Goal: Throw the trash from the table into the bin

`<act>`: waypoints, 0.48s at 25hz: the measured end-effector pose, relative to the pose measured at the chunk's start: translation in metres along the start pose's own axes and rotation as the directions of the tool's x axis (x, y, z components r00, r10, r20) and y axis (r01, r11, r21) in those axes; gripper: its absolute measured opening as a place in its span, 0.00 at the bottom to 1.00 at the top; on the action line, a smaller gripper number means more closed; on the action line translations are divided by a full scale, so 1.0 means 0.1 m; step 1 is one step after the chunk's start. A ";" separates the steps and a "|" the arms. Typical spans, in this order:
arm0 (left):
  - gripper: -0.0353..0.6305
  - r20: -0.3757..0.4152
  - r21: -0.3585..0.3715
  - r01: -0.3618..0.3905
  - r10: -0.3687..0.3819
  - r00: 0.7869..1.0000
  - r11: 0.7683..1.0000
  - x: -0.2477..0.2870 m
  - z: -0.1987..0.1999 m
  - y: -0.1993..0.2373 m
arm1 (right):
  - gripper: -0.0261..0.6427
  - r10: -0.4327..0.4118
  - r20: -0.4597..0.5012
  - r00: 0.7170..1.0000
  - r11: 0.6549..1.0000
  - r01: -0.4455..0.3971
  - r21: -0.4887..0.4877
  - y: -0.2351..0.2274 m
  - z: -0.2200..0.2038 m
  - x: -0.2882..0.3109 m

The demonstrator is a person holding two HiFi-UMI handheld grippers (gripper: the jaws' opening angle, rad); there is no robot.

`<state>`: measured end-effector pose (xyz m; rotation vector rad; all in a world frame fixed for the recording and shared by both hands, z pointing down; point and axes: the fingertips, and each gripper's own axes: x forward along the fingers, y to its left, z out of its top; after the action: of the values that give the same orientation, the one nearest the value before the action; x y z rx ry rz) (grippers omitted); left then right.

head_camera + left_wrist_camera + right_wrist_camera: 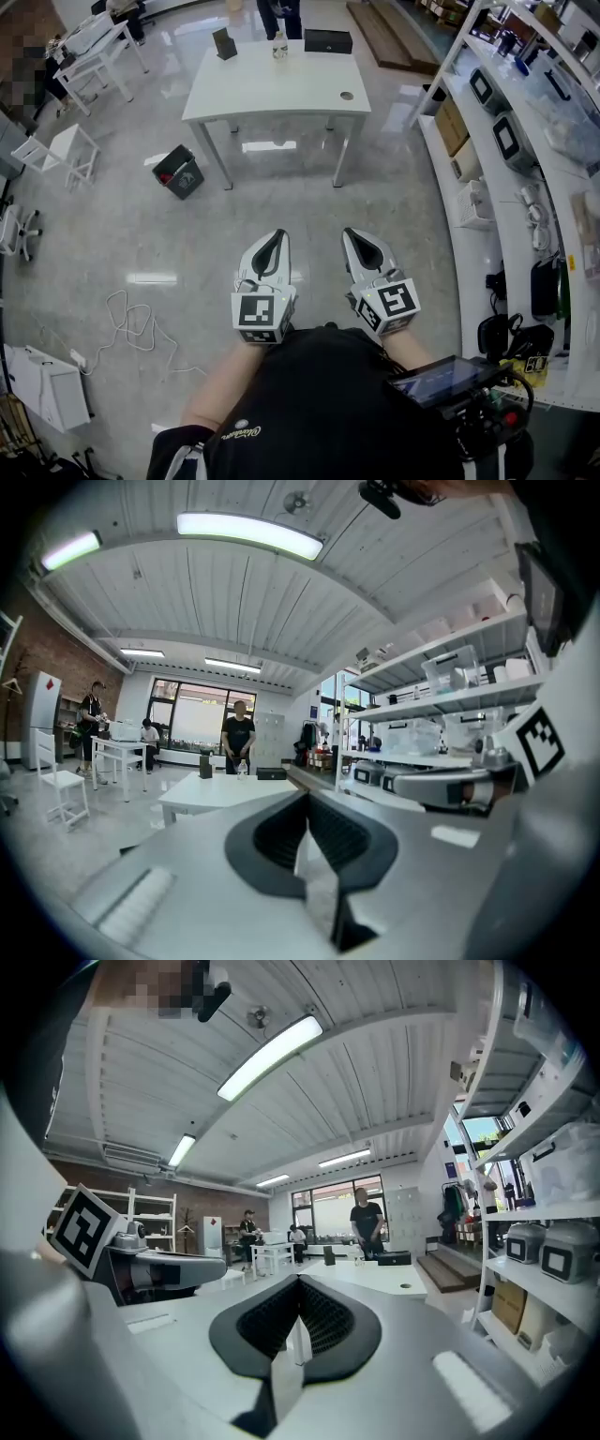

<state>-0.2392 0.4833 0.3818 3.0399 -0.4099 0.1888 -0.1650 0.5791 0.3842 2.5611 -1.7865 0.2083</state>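
A white table (272, 89) stands far ahead across the floor. On its far edge are a small plastic bottle (279, 45), a dark upright item (224, 43) and a black box (328, 40). A dark bin (178, 172) sits tilted on the floor left of the table. My left gripper (277, 236) and right gripper (350, 236) are held side by side close to my body, both shut and empty, pointing toward the table. In the left gripper view the table (211, 794) shows beyond the shut left gripper (307, 803). It also shows in the right gripper view, as the table (375, 1274) past the right gripper (300, 1288).
Long white shelves (525, 187) with appliances and boxes line the right side. White chairs (70, 155) and another table stand at the left, and a white cable (131, 323) loops on the floor. A person (238, 738) stands behind the table; others sit by the far windows.
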 end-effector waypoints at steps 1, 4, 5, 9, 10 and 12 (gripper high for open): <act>0.07 0.000 -0.003 0.001 -0.001 1.000 1.000 0.00 -0.02 0.04 | 0.04 -0.004 -0.004 1.000 1.000 0.004 -0.001 0.02 -0.02 0.02; 0.07 0.003 -0.004 0.004 -0.004 1.000 1.000 -0.01 -0.02 0.17 | 0.04 -0.017 -0.016 1.000 1.000 0.017 -0.007 0.10 -0.06 0.12; 0.07 0.006 0.001 0.005 -0.005 1.000 1.000 -0.01 0.00 0.22 | 0.04 -0.024 -0.018 1.000 1.000 0.024 -0.009 0.12 -0.06 0.16; 0.07 0.005 0.000 0.017 -0.017 1.000 1.000 -0.05 0.01 0.41 | 0.04 -0.045 -0.020 0.999 0.999 0.045 -0.014 0.28 -0.05 0.29; 0.07 0.005 0.001 0.019 -0.019 1.000 1.000 -0.05 0.01 0.45 | 0.04 -0.049 -0.017 0.999 0.999 0.048 -0.014 0.31 -0.05 0.31; 0.07 0.003 0.003 0.024 -0.024 1.000 1.000 -0.04 0.01 0.52 | 0.04 -0.058 -0.010 0.998 0.998 0.058 -0.012 0.35 -0.05 0.36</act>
<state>-0.2571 0.4348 0.3826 3.0474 -0.3732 0.1830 -0.1864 0.5337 0.3906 2.5946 -1.7022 0.2098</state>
